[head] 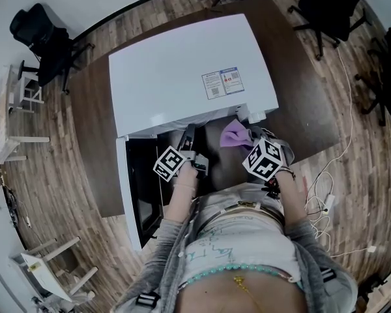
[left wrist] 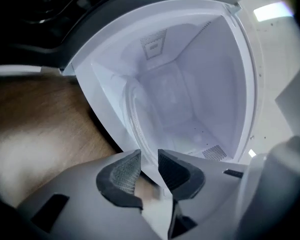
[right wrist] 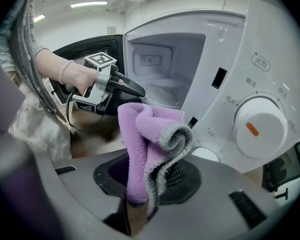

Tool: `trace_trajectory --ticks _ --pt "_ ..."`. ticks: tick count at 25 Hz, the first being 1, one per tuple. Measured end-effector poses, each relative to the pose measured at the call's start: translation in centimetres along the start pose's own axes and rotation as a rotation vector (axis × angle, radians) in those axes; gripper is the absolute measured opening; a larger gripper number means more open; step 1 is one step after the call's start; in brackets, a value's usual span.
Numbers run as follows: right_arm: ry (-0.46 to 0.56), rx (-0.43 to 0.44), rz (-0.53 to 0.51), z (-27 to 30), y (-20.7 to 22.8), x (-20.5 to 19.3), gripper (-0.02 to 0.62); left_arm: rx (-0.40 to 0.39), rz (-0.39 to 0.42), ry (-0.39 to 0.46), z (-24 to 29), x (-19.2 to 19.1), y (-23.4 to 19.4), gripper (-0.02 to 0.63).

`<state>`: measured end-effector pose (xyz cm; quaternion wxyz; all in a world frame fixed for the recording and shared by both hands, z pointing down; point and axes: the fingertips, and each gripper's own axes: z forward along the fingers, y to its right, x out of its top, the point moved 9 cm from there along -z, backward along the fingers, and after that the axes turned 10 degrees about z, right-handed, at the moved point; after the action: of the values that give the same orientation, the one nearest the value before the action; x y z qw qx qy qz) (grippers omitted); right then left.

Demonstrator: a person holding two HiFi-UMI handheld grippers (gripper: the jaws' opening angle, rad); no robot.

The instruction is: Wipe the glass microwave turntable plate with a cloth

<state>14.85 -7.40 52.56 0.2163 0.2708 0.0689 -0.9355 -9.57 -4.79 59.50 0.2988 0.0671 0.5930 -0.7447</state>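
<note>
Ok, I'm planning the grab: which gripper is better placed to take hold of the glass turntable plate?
Left. The left gripper, jaws open, straddles the rim of the glass plate in the microwave; the right gripper is outside, shut on the purple cloth.
</note>
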Motion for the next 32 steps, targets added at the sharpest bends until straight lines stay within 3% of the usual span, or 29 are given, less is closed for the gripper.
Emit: trace_trajectory --ticks 9,14,24,32 --pt "0.039 0.018 -0.02 0.2 -0.6 1.1 0.115 0.046 0.241 -0.071 -3.4 -0.2 0.9 0.118" --pt "0.074 0.032 -0.038 -0.2 -0.9 2.0 0.115 0.032 0.408 -0.093 -4.8 -0.2 2.7 0.051" --pt "0.144 0.087 -0.066 -0.8 -2.4 4.1 0.115 0.003 0.763 -0.153 -7.0 -0.7 7.7 0.012" --pt "0.221 0.095 -0.024 -1.4 -3.3 6.3 0.115 -0.034 0.886 -0.183 -7.8 0.7 10.1 0.011"
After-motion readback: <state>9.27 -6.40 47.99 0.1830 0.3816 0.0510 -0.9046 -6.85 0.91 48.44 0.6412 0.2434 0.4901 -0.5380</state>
